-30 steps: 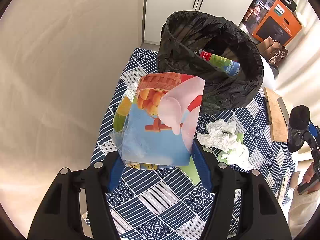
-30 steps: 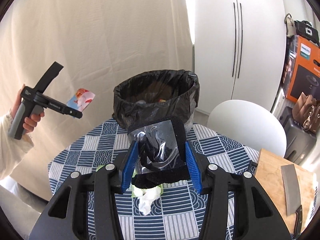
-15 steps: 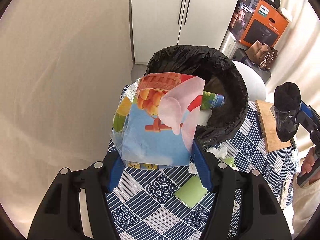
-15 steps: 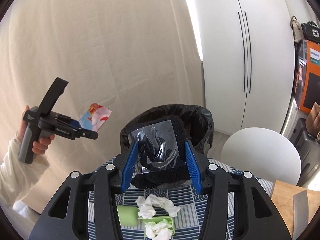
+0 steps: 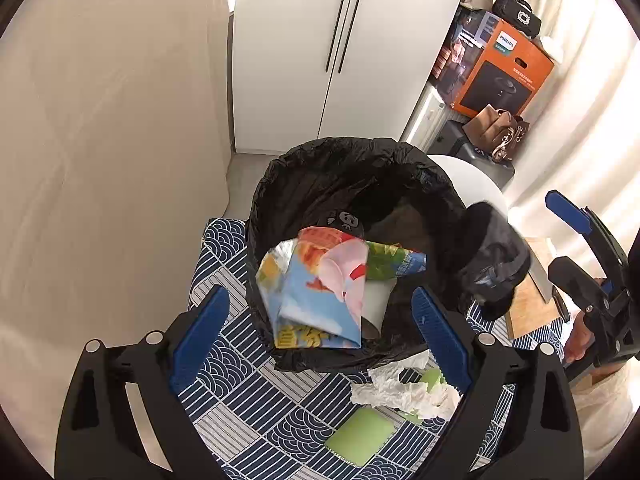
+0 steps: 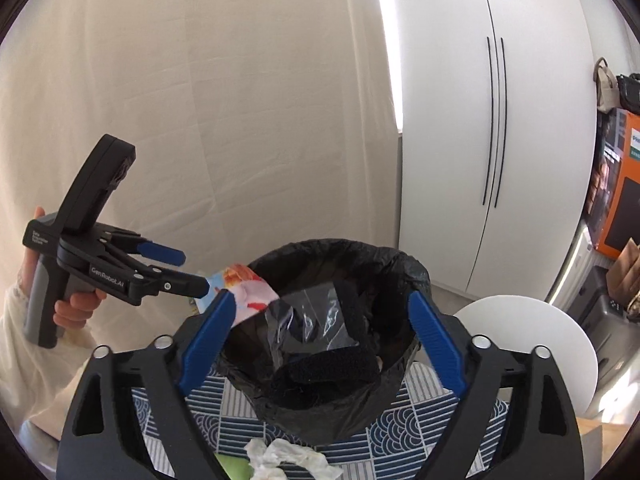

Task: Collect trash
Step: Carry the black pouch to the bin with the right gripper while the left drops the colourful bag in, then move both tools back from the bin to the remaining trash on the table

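Trash in two pieces sits over the open bin, while more lies on the surface. Nearest, at the bottom of the left wrist view, the left claw (image 5: 320, 332) stands with its blue fingers spread wide and nothing between them. Just beyond them, the snack wrapper (image 5: 316, 300) hangs over the near rim of the bin (image 5: 436, 184), loose and apparently dropping in. On the patterned surface (image 5: 240, 368) at lower right lie one clump of crumpled tissue (image 5: 400, 388) and one flat green packet (image 5: 360, 436); a further green scrap shows beside the tissue, its kind unclear.

In the right wrist view the right claw (image 6: 318, 344) is likewise spread, and the black plastic pouch (image 6: 324, 340) sits between the fingers without clear contact, above the bin mouth. At least three other items, a green carton, a white cup and a black pouch with a printed face, lie inside the black liner.

Judged progress: two items are at the point of release into the bin; the tissue, the green packet and the scrap remain to be gathered. Farther off, one cutting board (image 5: 528, 308) rests at the right edge.
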